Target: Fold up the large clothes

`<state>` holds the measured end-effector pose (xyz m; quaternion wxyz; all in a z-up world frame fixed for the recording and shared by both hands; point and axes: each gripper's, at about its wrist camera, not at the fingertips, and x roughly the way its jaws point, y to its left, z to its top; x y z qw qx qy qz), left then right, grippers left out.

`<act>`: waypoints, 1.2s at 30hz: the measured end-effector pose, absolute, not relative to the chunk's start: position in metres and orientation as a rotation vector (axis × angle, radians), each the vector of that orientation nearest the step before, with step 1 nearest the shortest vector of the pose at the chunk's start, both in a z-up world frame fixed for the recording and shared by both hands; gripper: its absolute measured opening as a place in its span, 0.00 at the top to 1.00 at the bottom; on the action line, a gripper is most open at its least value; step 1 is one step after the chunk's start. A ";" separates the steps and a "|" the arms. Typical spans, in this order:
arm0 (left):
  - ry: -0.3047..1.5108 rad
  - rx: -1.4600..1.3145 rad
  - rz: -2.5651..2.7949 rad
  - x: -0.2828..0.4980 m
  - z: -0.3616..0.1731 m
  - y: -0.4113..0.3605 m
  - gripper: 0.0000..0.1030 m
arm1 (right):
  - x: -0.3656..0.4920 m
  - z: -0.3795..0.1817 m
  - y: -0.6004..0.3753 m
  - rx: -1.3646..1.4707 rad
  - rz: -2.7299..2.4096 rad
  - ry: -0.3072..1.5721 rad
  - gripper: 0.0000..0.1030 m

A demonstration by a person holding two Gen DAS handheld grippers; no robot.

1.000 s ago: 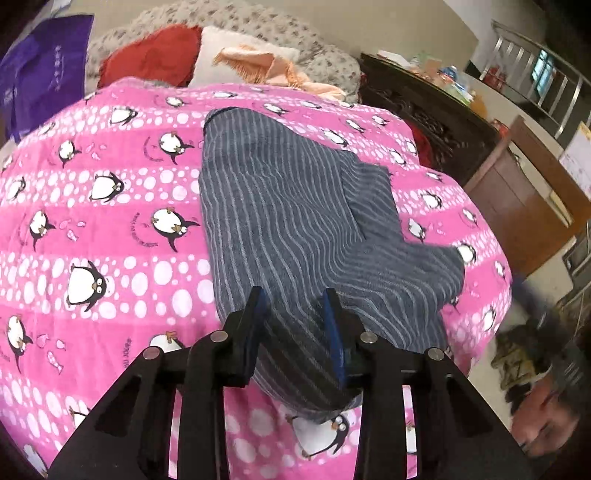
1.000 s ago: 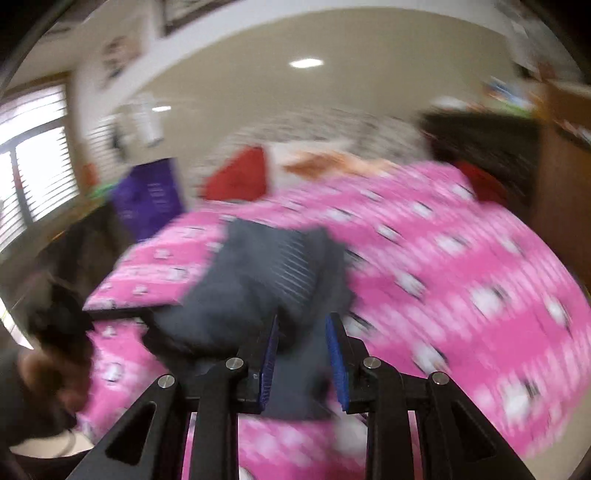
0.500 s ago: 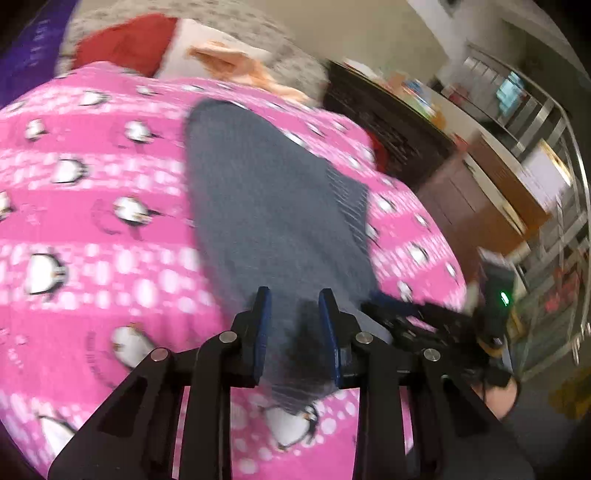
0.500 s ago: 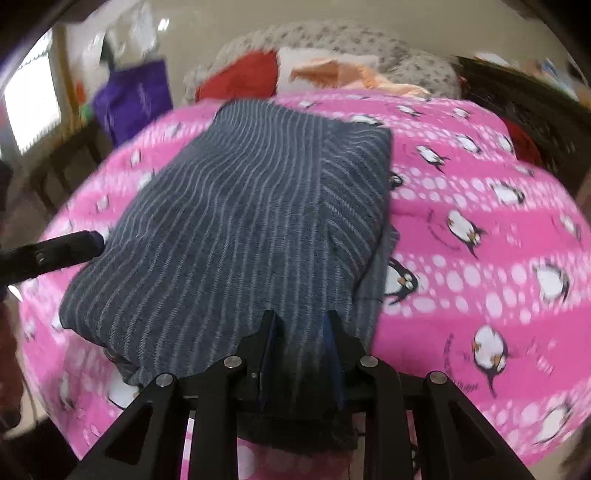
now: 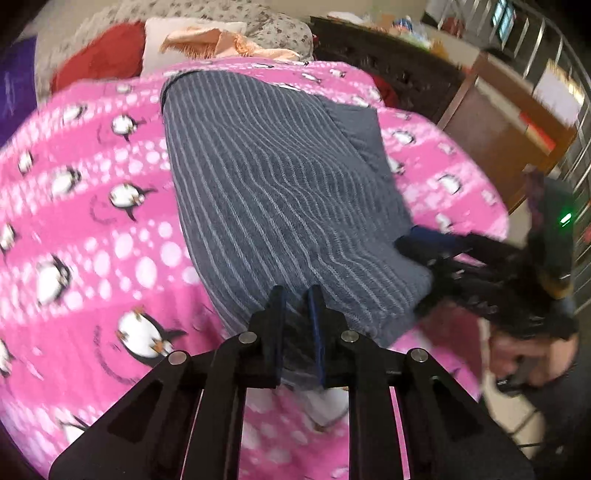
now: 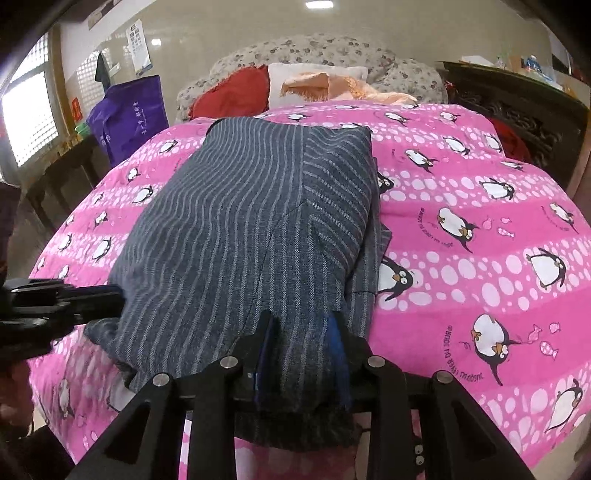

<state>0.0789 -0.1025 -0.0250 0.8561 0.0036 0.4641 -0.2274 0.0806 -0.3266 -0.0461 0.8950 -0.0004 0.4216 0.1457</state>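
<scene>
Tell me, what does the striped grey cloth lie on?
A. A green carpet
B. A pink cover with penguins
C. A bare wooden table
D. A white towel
B: the grey cloth is spread over the pink cover, with printed penguins showing all around it.

A bright window (image 6: 26,110) lights beige walls (image 6: 221,33) beside a dark wooden cabinet (image 6: 517,103).
</scene>
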 end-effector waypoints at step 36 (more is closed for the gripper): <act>0.946 -0.383 -0.025 0.233 -0.055 -0.109 0.78 | 0.258 -0.076 -0.326 0.253 0.238 0.916 0.72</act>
